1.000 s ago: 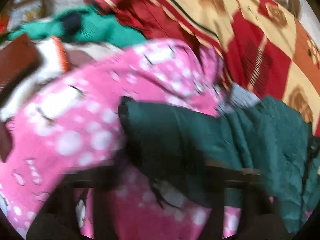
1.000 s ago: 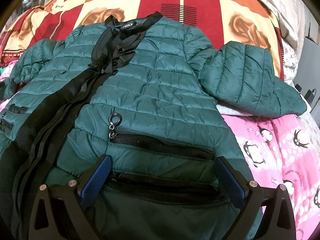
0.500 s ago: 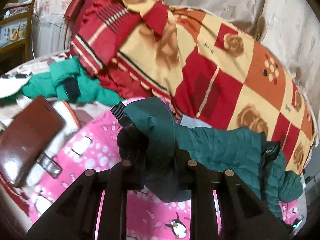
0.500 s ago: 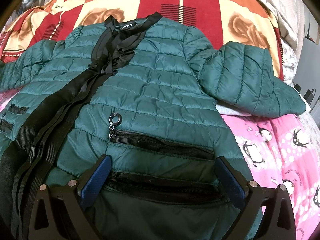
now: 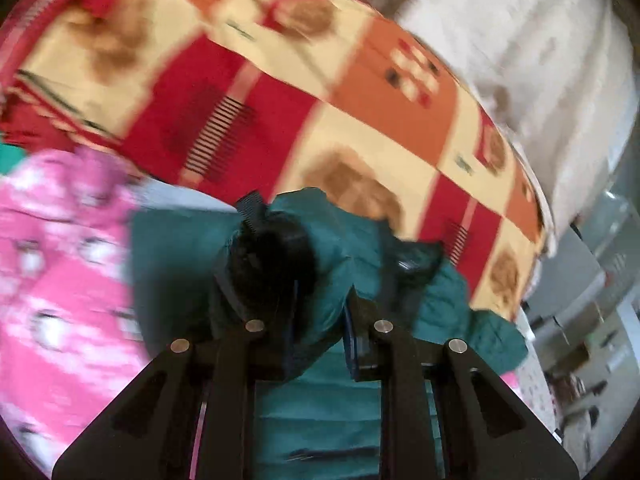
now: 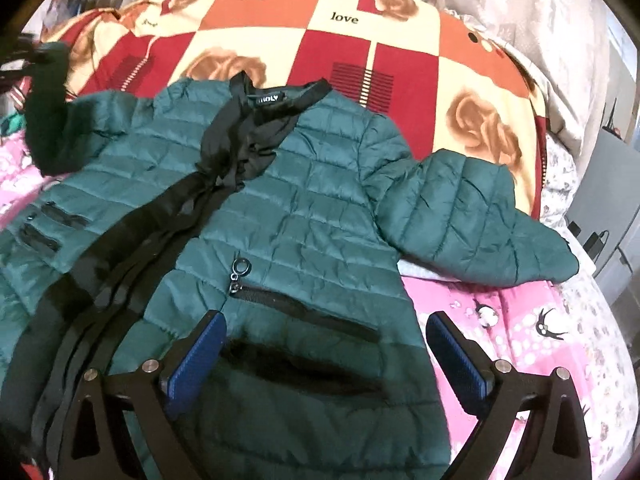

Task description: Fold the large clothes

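— Lying where, that dark green quilted puffer jacket (image 6: 304, 200)?

— Spread front-up on the pink penguin-print blanket (image 6: 520, 320), collar toward the red and cream patchwork quilt (image 6: 360, 40).

— And the tongs?

— Left gripper (image 5: 316, 320) is clenched on the jacket's black-lined sleeve cuff (image 5: 276, 264), lifted. Right gripper (image 6: 324, 352) hangs released, jaws wide over the hem pocket.

The left gripper (image 5: 316, 320) was clamped tight on a bunched sleeve of the green jacket (image 6: 320, 200), jaws having just closed in, lifted above it. The right gripper (image 6: 324, 356) hung over the jacket's hem, jaws spread wide, gripping nothing.
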Motion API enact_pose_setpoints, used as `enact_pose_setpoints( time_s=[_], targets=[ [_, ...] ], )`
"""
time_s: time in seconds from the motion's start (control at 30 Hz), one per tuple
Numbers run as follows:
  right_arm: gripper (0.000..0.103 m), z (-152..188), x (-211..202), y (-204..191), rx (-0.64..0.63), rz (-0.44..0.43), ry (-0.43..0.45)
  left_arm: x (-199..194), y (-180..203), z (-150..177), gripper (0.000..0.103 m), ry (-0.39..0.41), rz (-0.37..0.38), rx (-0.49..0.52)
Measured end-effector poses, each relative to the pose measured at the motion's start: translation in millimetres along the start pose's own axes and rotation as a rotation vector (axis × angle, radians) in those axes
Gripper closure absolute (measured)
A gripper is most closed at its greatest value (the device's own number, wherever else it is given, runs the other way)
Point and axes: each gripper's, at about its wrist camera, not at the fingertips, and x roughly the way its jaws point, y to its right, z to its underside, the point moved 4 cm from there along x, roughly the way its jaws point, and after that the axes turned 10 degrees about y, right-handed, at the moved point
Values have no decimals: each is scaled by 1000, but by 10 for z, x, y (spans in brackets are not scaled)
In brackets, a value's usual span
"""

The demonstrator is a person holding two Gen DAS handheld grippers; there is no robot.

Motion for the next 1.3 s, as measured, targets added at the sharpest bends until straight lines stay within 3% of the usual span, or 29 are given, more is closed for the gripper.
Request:
enact_pose_setpoints(
  time_s=[0.23,0.5,0.77,0.83,0.9,0.97,1.03,1.13,1.3],
  targets=[
    [4,142,-179,260,43,-28,0,820,803,466,85,-85,104,6],
    [4,284,-84,361,81,-64,-82,1580,1263,923,85,-167,208,-87],
    [4,419,95,371,63,-73,-168,1965,1569,1290,85,-247,267,-62],
    [4,401,102,381,64,-66,-164,1939,1614,1322,78,-273,262,-38],
    [4,369,88,391,69,-54,-152,1815,1659,1305,46,-291,288,-23],
    [4,316,54,419,96,-40,-136,1568,1658,1212,32,-256,306,-16],
    [4,241,3,442,134,-30,-109,1310,1586,1088,30,-206,311,-28],
    [4,71,-58,480,202,-4,-62,935,1257,875,26,-102,245,-43],
    [4,-435,-46,370,268,-51,44,640,513,745,26,5,-42,-14]
  ],
)
